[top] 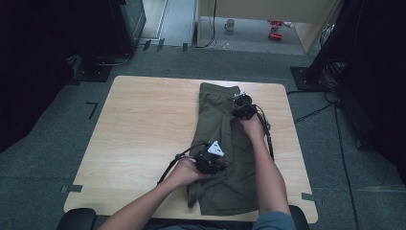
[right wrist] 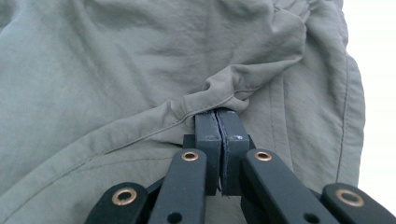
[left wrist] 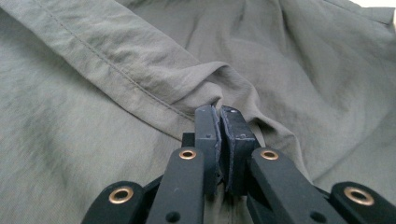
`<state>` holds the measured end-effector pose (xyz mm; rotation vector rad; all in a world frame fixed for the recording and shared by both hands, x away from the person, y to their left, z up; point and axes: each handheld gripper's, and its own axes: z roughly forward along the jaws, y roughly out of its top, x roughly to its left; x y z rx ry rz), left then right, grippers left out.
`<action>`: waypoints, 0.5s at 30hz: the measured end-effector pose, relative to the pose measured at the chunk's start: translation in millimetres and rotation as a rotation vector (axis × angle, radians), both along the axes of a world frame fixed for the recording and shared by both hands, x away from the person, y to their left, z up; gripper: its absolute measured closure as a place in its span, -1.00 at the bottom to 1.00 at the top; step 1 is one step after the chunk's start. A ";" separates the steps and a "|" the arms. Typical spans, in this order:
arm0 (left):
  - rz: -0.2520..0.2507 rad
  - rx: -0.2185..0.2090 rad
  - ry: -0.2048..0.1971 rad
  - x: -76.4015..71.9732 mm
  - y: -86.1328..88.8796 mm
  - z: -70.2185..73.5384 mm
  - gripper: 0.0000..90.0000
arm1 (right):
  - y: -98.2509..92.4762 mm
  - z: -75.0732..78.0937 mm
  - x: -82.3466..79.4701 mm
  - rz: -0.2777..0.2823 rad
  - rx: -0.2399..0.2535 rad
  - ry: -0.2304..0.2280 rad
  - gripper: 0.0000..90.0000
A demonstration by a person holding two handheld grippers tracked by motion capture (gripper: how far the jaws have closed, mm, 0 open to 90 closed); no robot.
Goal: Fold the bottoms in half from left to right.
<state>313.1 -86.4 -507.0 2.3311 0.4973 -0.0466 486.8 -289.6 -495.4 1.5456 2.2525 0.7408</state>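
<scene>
My bare forearms, a blue-grey sleeve edge, my left gripper [left wrist: 219, 114] and right gripper [right wrist: 218, 116] both matt black, dark blue-grey pads, brass-ringed rivets (four showing on each), black trailing cables, grey three-cornered plate.

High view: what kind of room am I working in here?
Probably a lab or recording studio rather than a home: a bare wooden table on grey carpet, black equipment stands with cables trailing across the floor, and tape marks around the table.
</scene>
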 end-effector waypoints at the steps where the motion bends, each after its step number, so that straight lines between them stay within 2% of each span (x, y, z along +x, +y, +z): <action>1: 0.003 0.003 -0.002 1.9 5.1 0.3 0.93 | 1.6 -0.3 0.0 0.003 0.001 -0.002 0.97; 5: 0.031 0.017 0.004 14.2 30.8 1.9 0.92 | 9.7 -1.6 0.0 0.009 0.007 -0.014 0.97; 9: 0.053 0.032 -0.010 26.9 57.4 3.3 0.92 | 20.1 -3.5 0.7 0.006 0.019 -0.034 0.97; 15: 0.127 0.063 -0.032 49.5 100.7 5.7 0.92 | 35.4 -6.3 1.5 0.013 0.040 -0.064 0.97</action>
